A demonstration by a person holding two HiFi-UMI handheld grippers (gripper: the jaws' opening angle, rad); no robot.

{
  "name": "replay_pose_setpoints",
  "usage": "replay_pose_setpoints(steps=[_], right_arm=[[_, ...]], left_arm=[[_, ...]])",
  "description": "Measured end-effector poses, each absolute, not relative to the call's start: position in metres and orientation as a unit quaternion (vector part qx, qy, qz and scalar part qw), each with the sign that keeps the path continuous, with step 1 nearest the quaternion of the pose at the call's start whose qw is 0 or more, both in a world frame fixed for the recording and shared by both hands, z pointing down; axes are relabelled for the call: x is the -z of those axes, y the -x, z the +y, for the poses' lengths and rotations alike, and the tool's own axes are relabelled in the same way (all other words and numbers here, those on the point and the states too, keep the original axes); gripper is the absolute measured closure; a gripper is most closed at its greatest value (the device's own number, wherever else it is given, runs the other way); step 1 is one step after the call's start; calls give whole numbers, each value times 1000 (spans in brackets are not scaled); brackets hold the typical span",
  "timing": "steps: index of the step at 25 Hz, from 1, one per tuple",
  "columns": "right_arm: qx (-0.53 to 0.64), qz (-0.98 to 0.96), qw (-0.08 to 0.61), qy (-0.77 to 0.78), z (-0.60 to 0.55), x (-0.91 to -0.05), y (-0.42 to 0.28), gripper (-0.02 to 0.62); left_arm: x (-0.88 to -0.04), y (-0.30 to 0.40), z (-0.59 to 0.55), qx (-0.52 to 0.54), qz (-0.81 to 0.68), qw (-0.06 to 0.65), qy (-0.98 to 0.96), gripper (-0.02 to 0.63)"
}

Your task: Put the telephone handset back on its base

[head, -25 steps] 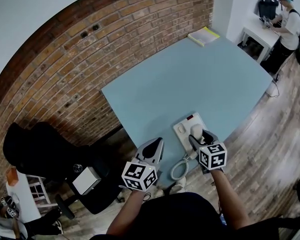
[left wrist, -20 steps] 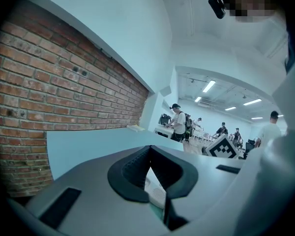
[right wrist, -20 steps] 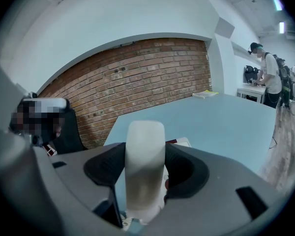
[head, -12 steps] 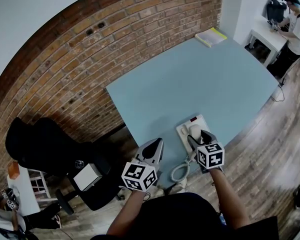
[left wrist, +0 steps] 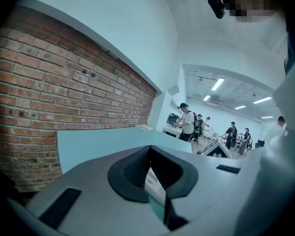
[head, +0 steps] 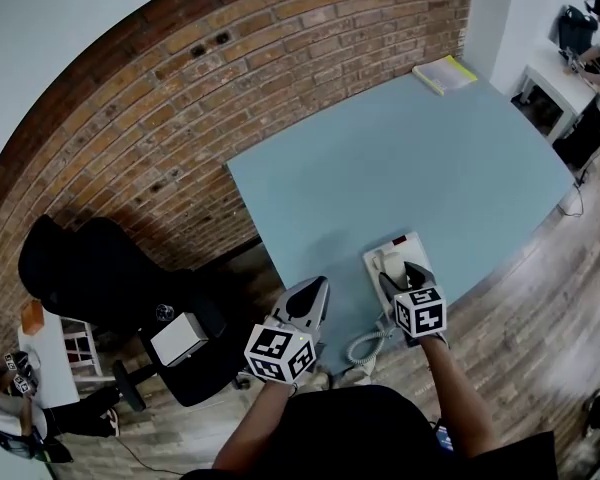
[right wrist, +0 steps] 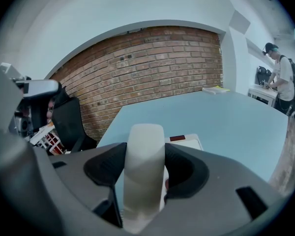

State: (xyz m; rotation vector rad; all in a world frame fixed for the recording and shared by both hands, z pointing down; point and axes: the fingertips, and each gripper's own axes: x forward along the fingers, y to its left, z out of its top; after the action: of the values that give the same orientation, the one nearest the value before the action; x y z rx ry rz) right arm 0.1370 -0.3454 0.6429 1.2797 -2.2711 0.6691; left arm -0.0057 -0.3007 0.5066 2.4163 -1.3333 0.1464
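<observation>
1. Grip: the right tool (right wrist: 145,157) is clamped on the cream telephone handset (right wrist: 145,134), with one dark jaw pressed against each side of it.
2. Handset location: it is held over the left part of the white base (head: 412,252). The base sits at the near edge of the light-blue tabletop (head: 410,158). Whether the handset touches the base cannot be told.
3. Base detail: a small red patch marks its far end.
4. Cord: the coiled cord (head: 364,346) loops down past the near edge of the tabletop, below the right tool.
5. Left tool (head: 316,290): the jaws are drawn to a narrow slit with nothing gripped. It hovers at the near left edge of the tabletop, beside the base and apart from it.
6. Far corner of the tabletop: a yellow-edged pad (head: 445,74) lies close to the brick wall (head: 180,98).
</observation>
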Motion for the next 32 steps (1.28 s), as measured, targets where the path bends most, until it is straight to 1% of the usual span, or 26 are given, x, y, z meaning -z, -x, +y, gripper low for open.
replay_pose_setpoints(steps=[32], right_arm=[[-236, -823, 254, -449, -369, -690, -107, 345]], left_arm=[[-512, 30, -303, -60, -504, 195, -839, 597]])
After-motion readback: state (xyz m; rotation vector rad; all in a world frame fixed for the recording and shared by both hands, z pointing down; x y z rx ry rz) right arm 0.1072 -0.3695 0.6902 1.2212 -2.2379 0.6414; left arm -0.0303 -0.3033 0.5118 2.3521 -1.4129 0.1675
